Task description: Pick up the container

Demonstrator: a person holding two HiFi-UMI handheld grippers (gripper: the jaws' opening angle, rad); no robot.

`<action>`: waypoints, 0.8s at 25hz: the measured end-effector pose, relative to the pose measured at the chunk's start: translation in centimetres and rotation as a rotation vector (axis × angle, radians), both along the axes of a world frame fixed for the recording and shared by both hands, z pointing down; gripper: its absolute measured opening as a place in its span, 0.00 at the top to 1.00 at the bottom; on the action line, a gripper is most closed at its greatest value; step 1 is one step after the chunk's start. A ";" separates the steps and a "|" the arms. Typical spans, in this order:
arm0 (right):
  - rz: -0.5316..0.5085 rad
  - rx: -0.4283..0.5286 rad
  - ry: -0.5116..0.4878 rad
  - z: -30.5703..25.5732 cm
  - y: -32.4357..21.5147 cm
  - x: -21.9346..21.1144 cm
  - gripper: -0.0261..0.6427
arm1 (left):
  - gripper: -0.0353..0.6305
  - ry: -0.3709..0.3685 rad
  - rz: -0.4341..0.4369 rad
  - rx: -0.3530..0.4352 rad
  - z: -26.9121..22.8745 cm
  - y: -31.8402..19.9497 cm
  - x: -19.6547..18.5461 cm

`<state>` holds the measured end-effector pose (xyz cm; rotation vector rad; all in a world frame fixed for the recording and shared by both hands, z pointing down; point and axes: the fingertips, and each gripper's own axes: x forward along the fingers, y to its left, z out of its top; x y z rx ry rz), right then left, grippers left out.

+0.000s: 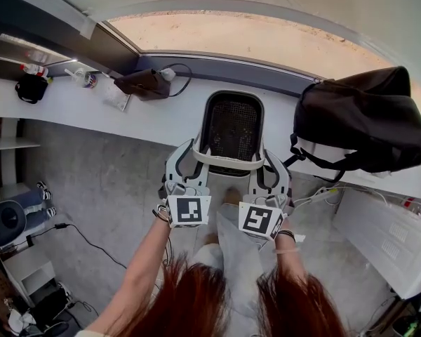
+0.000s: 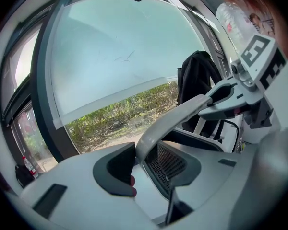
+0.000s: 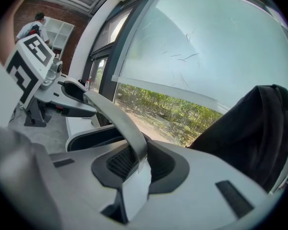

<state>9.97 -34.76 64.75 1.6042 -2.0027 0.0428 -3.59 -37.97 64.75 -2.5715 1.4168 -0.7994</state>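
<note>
Black mesh container (image 1: 231,128), long axis toward window (image 1: 252,37)

Black backpack (image 1: 365,121) on the white counter (image 1: 91,111), far right, against the window (image 2: 110,56). Far left on the same counter: small black pouch (image 1: 31,88), a bottle (image 1: 34,69) just beside it, and further right a dark case (image 1: 142,83) with a looped cord. On the grey floor (image 1: 105,181): black cable (image 1: 91,243) near left, round black unit (image 1: 5,222) at the left edge, white crate (image 1: 389,241) near right. Trees (image 2: 134,107) outside the glass. A person (image 3: 32,27) stands by white shelves (image 3: 57,32), far left.
</note>
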 end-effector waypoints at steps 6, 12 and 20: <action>0.006 -0.009 0.001 -0.3 -0.5 0.2 0.84 | 0.80 -0.021 -0.007 0.001 -0.6 -1.2 -0.2; 0.028 -0.032 -0.010 -0.6 -1.5 0.4 0.84 | 0.82 -0.039 -0.021 -0.008 -1.0 -2.2 0.1; 0.042 -0.043 0.016 -0.6 -2.8 0.9 0.85 | 0.83 -0.024 -0.050 -0.029 -1.4 -3.7 0.3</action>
